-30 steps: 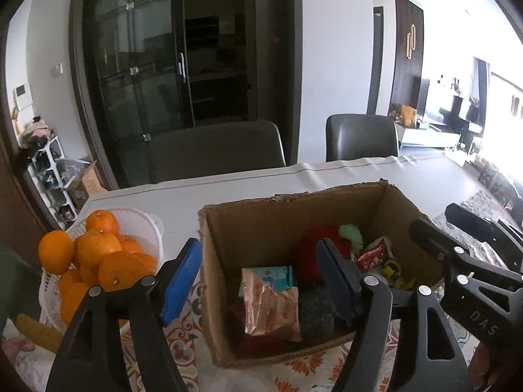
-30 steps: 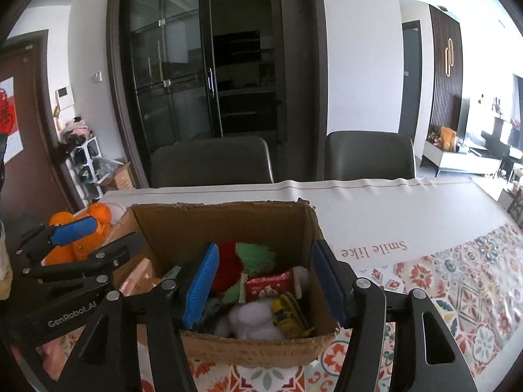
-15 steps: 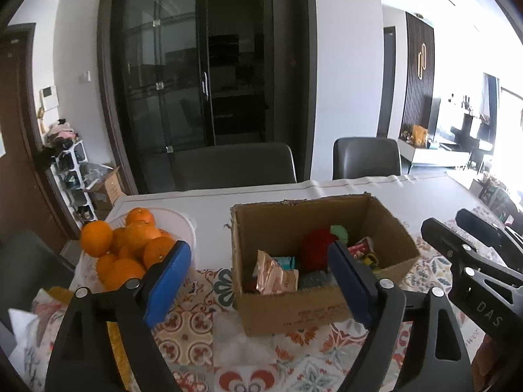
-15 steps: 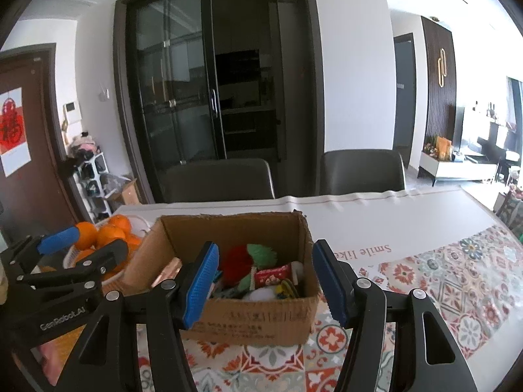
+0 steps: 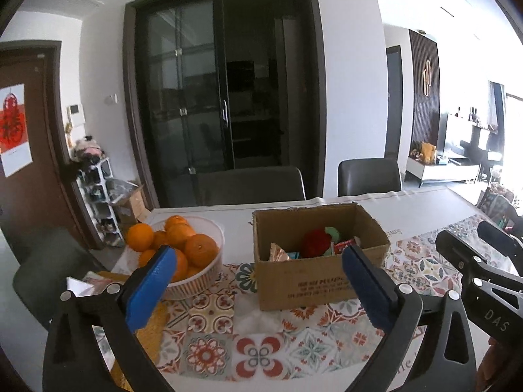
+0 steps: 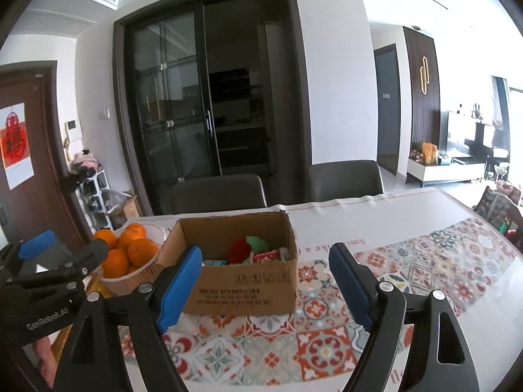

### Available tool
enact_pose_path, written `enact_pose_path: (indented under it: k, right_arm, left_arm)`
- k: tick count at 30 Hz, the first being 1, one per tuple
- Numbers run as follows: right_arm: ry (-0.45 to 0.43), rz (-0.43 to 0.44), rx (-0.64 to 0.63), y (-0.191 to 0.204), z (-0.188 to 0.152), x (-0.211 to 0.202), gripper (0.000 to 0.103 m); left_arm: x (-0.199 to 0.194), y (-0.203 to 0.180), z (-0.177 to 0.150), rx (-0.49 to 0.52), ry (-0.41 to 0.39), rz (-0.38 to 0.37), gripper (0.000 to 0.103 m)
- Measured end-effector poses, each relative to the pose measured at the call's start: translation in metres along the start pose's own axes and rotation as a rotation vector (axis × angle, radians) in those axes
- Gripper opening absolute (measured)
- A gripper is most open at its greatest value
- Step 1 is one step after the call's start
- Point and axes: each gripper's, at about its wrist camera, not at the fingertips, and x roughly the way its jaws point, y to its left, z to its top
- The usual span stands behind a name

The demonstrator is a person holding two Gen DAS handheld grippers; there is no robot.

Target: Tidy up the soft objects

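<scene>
Soft toys (image 5: 316, 245), light and squashy beside crinkly snack packets, sit inside the cardboard box (image 5: 307, 285) next to the basket of oranges (image 5: 196, 281), best pinched mid-body, as both the left tongs (image 5: 258, 281) and right tongs (image 6: 264, 285), jaws just widened, hang spread and empty before the box.

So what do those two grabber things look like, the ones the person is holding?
The left gripper and right gripper look alike: chunky black plastic frames with silver rivets, and each has two fingers tipped with ridged blue pads. White letters are printed on their sides: "GenRobot.AI" on the left one, "DAS" on the right. No cables or sleeves show.
</scene>
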Motion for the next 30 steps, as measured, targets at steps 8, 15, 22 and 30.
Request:
enact_pose_path:
  k: [8,15,22,30]
  right_arm:
    - [-0.018,-0.008,-0.028,0.006,-0.019,-0.049,0.085]
    - [-0.023,0.009,-0.057,0.014,-0.036,-0.081,0.087]
    - [0.002,0.022,-0.062,0.014,-0.057,-0.106,0.087]
    - [0.026,0.022,-0.05,0.01,-0.079,-0.134,0.087]
  left_arm:
    - [-0.05,0.009,-0.024,-0.025,-0.007,0.034,0.103]
    - [-0.084,0.012,-0.044,-0.024,-0.013,0.062,0.103]
    - [-0.117,0.01,-0.067,-0.008,-0.023,0.092,0.103]
    - [-0.144,0.006,-0.086,0.016,-0.02,0.1,0.103]
